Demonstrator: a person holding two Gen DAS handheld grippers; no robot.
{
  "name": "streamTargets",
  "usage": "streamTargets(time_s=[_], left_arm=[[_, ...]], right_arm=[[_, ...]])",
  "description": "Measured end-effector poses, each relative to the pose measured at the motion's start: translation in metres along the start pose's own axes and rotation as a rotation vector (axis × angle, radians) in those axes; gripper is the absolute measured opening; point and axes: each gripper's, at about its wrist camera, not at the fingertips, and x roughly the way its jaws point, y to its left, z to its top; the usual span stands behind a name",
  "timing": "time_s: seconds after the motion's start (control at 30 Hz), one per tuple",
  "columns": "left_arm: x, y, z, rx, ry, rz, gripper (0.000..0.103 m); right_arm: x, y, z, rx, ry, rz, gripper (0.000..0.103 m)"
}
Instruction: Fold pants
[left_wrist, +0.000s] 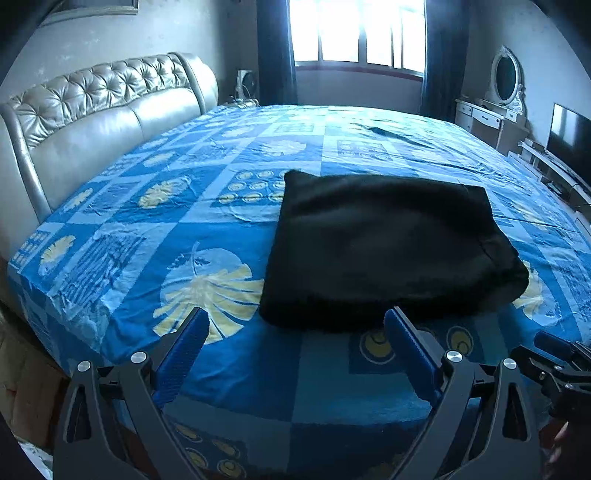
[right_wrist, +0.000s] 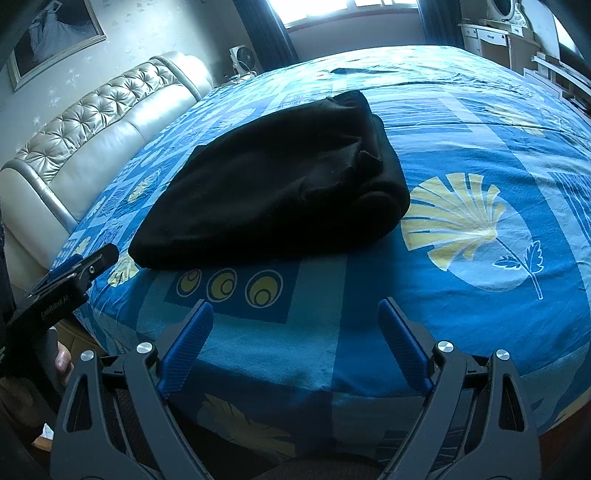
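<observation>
Black pants (left_wrist: 384, 247) lie folded into a thick rectangle on the blue patterned bedspread (left_wrist: 177, 236), near the bed's front edge. My left gripper (left_wrist: 295, 321) hangs open just in front of the bundle's near edge, its blue pads wide apart with nothing between them. In the right wrist view the same pants (right_wrist: 273, 188) sit ahead and a little left. My right gripper (right_wrist: 295, 314) is open over bare bedspread (right_wrist: 461, 302), a short way back from the pants. The left gripper's tip (right_wrist: 88, 269) shows at that view's left edge.
A padded beige headboard (left_wrist: 110, 118) runs along the bed's left side. Behind the bed is a bright window (left_wrist: 354, 33) with dark curtains. A white dressing table with an oval mirror (left_wrist: 506, 81) and a dark screen (left_wrist: 569, 136) stand at the right.
</observation>
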Motion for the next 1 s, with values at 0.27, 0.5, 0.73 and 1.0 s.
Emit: streamTargets(time_s=[0.27,0.5,0.73,1.0], left_arm=[[0.000,-0.007,-0.001,0.020,0.014,0.011,0.095],[-0.011,-0.009,-0.003,0.008,0.019,-0.030,0.095],[-0.008,-0.009,0.000,0.016,0.035,-0.117,0.095],[0.006,0.003,-0.006,-0.089,0.119,-0.128,0.095]], right_arm=[[0.002,0.001,-0.003,0.008,0.003,0.004,0.091],[0.003,0.001,-0.004,0.016,0.007,0.007,0.091],[-0.002,-0.003,-0.004,0.032,-0.011,0.012,0.091],[-0.002,-0.009,-0.004,0.065,-0.012,0.021,0.091]])
